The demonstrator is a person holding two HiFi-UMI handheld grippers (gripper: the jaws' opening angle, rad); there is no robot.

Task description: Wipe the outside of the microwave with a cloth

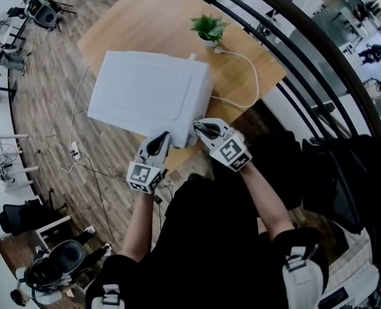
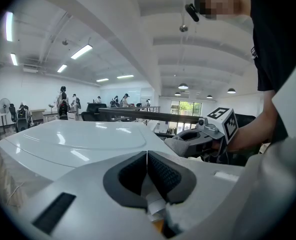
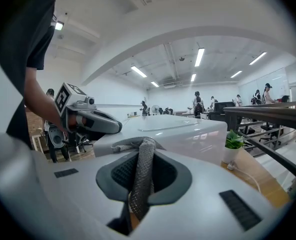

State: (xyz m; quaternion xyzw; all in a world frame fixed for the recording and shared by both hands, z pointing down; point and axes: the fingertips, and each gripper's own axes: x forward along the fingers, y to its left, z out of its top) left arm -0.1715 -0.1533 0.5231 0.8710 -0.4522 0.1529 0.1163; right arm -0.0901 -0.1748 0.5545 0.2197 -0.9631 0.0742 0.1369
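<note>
At centre of the head view, the white microwave (image 1: 148, 95) sits on the wooden surface (image 1: 152, 24), both grippers at its lower edge. Right gripper (image 1: 201, 127) fingers are clenched on a grey cloth (image 3: 143, 169). Left gripper (image 1: 163, 138) fingers are pressed together, holding nothing.

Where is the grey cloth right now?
In the right gripper view, the cloth is clamped in the right gripper, at the near corner of the white microwave.

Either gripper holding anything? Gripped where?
Right gripper pinches the grey textured cloth by a bunched strip between its jaws, far end against the white microwave. Left gripper: jaws together, empty.
</note>
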